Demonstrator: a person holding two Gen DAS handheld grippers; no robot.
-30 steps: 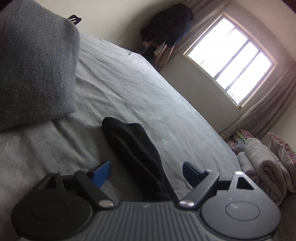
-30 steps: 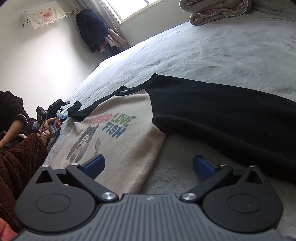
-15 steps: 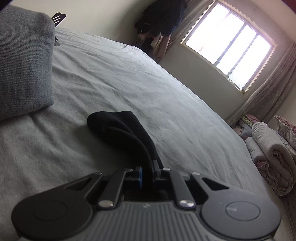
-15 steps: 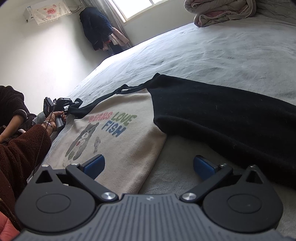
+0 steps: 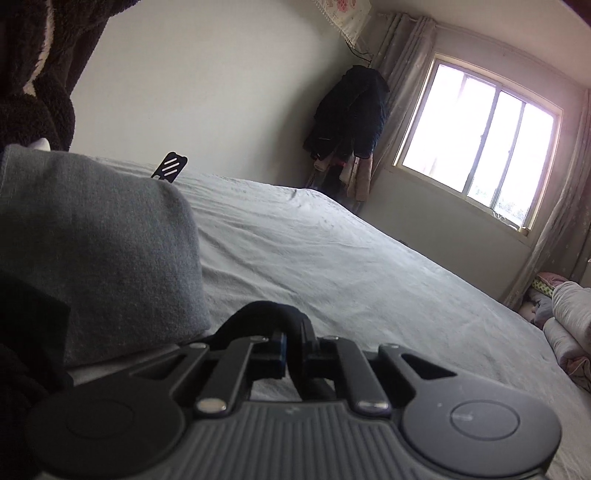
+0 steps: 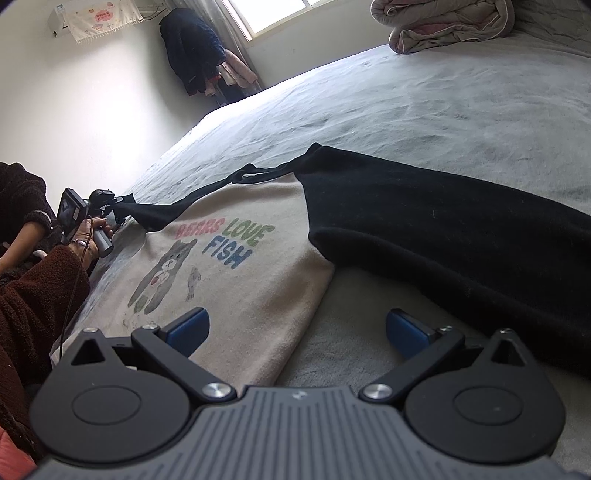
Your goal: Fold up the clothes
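Note:
A cream sweatshirt [image 6: 243,273] with black sleeves and a "BEARS LOVE FISH" print lies flat on the grey bed [image 6: 424,99]. My left gripper [image 5: 293,350] is shut on the cuff of the black left sleeve [image 5: 266,314] and holds it raised off the sheet. It also shows in the right wrist view [image 6: 105,208] at the sleeve's end [image 6: 155,212]. My right gripper [image 6: 297,328] is open and empty, low over the shirt's hem edge. The black right sleeve [image 6: 443,221] stretches out to the right of it.
A folded grey garment [image 5: 96,243] lies at the left of the bed. A rolled duvet [image 6: 447,22] sits at the far end. Dark coats [image 5: 347,110] hang in the corner beside the window [image 5: 480,144]. A small black stand [image 5: 170,166] pokes up behind the grey garment.
My left gripper closed on the black sleeve cuff and lifted it, tilting its view up toward the wall. My right gripper stayed open and nearly still.

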